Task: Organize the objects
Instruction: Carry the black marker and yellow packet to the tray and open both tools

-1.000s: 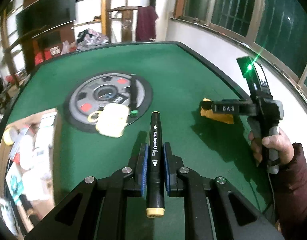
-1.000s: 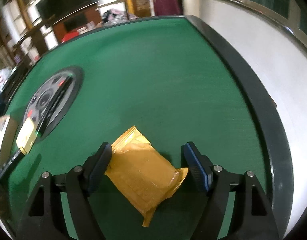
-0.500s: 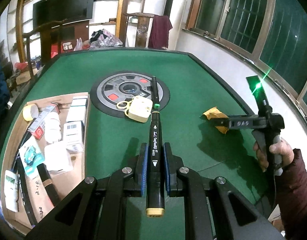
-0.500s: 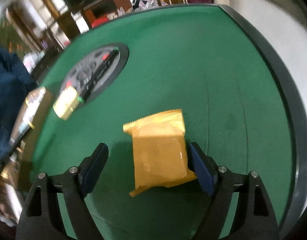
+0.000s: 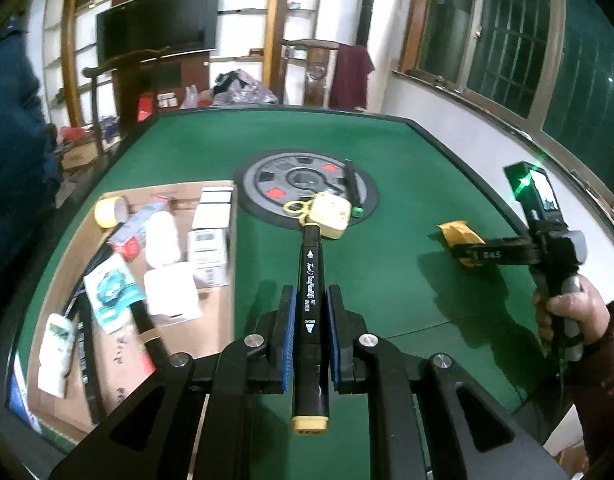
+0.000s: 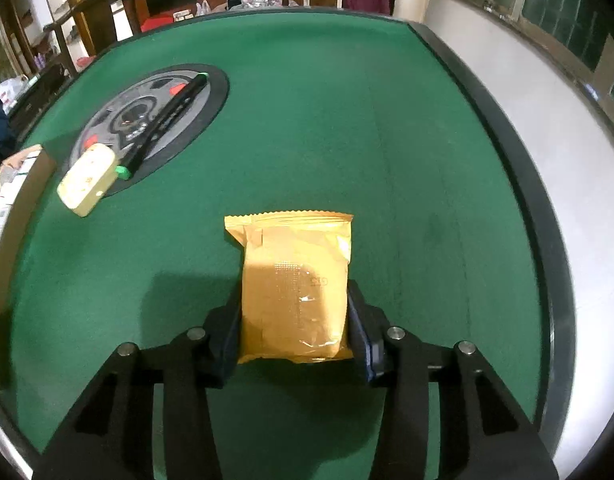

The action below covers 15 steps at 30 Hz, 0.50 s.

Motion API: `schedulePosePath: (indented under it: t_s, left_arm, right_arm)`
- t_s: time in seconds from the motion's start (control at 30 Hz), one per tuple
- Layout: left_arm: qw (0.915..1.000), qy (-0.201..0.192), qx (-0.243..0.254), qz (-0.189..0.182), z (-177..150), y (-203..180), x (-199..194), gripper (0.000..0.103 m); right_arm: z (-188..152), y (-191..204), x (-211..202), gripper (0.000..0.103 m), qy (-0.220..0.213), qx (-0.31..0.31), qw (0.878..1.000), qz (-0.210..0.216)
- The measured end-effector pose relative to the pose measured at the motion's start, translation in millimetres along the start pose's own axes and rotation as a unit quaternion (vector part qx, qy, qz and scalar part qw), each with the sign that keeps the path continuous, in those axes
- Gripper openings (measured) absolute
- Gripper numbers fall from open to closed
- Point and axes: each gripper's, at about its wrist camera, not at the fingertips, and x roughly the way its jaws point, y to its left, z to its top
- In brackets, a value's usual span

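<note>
Your left gripper (image 5: 310, 340) clamps a marker (image 5: 310, 312). Your right gripper's (image 6: 295, 320) jaws have just been closing and now pinch the yellow packet (image 6: 295, 292) between them

Bare green desk (image 6: 327, 120) lies open ahead and to the right, up to its black raised rim (image 6: 519, 184). On the left a yellow box (image 6: 87, 184), a black pen (image 6: 167, 116) and a crowded cardboard tray (image 5: 211, 320) block the way.

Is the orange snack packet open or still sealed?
Sealed, it seems: the orange snack packet looks puffy, its crimped top edge unbroken. Its bottom end is hidden.
</note>
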Motion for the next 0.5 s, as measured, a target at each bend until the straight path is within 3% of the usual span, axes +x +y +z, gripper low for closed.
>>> schedulePosePath:
  t_s: [0.23, 0.5]
  left_arm:
    - [0.999, -0.024, -0.009, 0.035, -8, 24, -18, 0.012]
    - [0.9963, -0.051, -0.018, 0.067, -16, 48, -36, 0.012]
  right_arm:
    - [-8, 21, -31, 0.044, -0.029, 0.013, 0.999, 0.041]
    - [-5, 88, -67, 0.044, -0.049, -0.034, 0.995, 0.086]
